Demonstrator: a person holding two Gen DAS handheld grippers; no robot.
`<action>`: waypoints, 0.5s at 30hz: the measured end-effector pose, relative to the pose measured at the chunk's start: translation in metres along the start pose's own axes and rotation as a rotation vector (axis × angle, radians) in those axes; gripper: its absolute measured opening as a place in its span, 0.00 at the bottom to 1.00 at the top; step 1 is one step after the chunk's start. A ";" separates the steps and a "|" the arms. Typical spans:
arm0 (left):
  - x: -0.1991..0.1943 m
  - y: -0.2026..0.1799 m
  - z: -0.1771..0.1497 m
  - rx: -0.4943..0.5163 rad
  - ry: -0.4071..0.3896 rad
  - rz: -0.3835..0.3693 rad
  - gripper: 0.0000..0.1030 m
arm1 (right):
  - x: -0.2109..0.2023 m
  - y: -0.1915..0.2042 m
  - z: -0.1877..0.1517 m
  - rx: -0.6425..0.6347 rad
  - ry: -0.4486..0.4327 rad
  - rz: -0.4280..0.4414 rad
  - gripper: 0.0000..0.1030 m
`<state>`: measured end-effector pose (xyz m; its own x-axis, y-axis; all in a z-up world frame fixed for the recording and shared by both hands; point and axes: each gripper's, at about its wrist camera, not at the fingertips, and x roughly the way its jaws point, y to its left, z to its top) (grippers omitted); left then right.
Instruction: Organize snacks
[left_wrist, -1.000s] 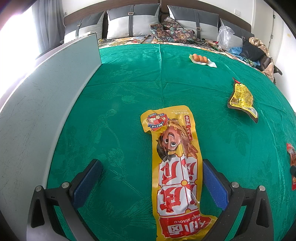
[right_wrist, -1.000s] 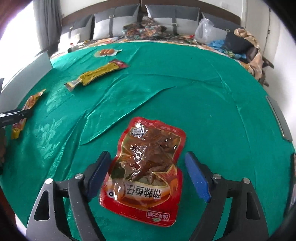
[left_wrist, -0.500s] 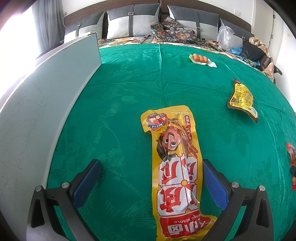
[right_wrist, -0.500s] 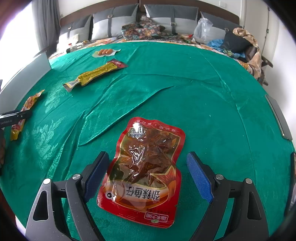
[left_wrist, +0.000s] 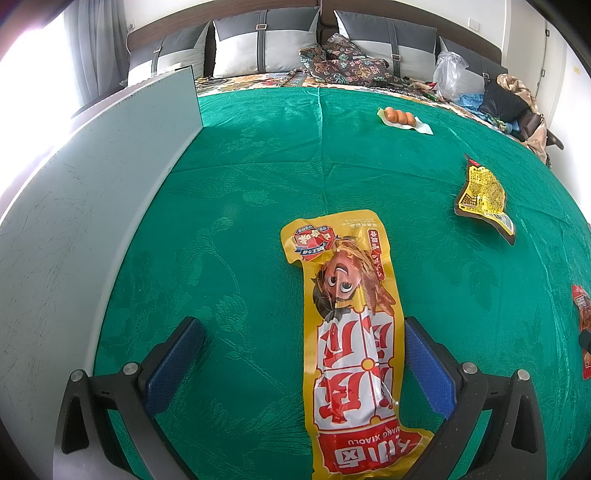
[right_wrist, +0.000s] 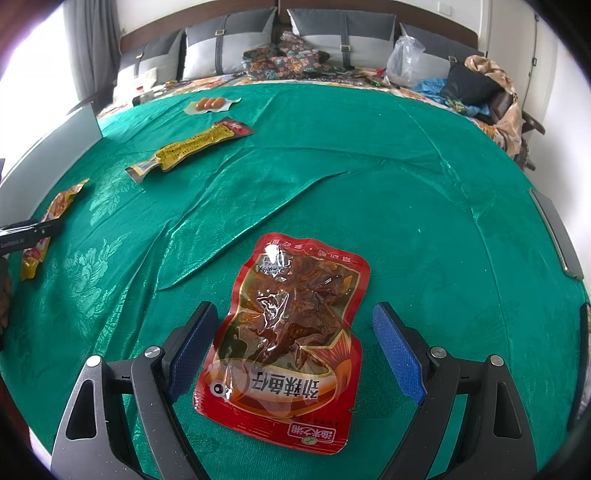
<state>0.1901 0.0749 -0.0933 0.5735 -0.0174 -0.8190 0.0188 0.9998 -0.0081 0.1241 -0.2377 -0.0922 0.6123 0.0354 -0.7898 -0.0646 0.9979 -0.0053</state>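
L tongs (left_wrist: 303, 365) spread, long yellow snack pack (left_wrist: 351, 343) flat on green cloth (left_wrist: 240, 192) btwn pads, untouched. R tongs (right_wrist: 291, 350) spread too, straddling red pouch (right_wrist: 291, 332). Step: pre-grasp, both. Next: lower, pinch w/o slipping. Farther: yellow sachet (left_wrist: 484, 195), sausage pack (left_wrist: 402, 118).

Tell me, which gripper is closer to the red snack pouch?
Right. The right gripper straddles the red pouch, open. The left gripper straddles a long yellow packet, the pouch off at its right edge.
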 end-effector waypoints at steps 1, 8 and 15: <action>0.000 0.000 0.000 0.000 0.000 0.000 1.00 | 0.000 0.000 0.000 0.000 0.000 0.000 0.85; 0.000 0.000 0.000 0.000 0.000 0.000 1.00 | 0.001 0.000 0.002 0.000 0.000 0.000 0.85; 0.000 0.000 0.000 0.000 0.000 0.000 1.00 | 0.000 0.000 0.000 0.000 -0.001 0.000 0.85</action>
<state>0.1900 0.0749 -0.0934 0.5736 -0.0172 -0.8190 0.0187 0.9998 -0.0079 0.1238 -0.2379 -0.0922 0.6127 0.0353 -0.7895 -0.0647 0.9979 -0.0056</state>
